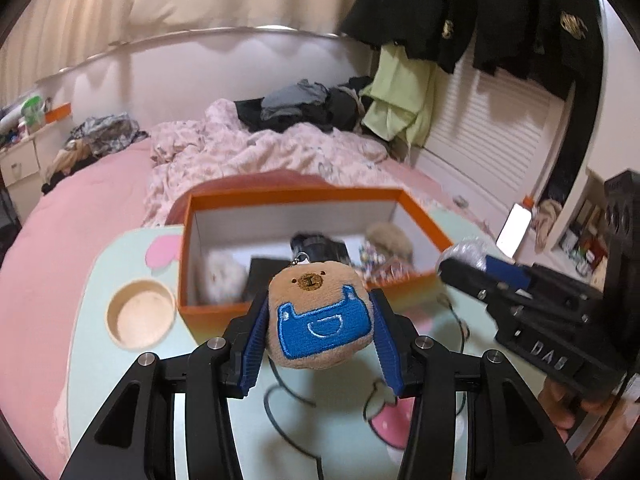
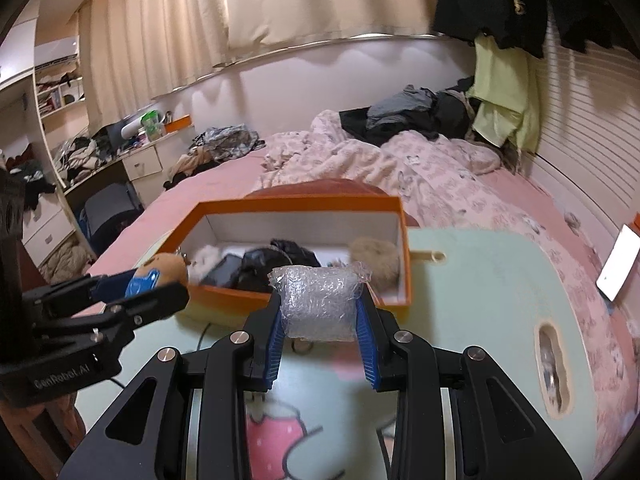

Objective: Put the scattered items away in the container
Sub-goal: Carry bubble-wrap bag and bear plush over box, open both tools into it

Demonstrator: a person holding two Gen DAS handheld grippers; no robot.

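Observation:
My left gripper [image 1: 320,312] is shut on a brown plush bear keychain [image 1: 318,316] with blue overalls, held above the table just in front of the orange box [image 1: 308,196]. My right gripper [image 2: 320,308] is shut on a bubble-wrap bundle [image 2: 318,304], also held just before the orange box [image 2: 288,202]. The box holds fluffy toys, a black pouch and a dark flat item. The right gripper shows in the left wrist view [image 1: 468,268], and the left gripper with the bear shows in the right wrist view [image 2: 160,280].
A mint-green table [image 2: 480,300] stands on a pink bed [image 1: 80,200]. A round recess [image 1: 140,316] lies left of the box. A black cable [image 1: 288,396] runs across the table. A phone [image 2: 618,262] lies at the right. Crumpled blanket and clothes lie behind.

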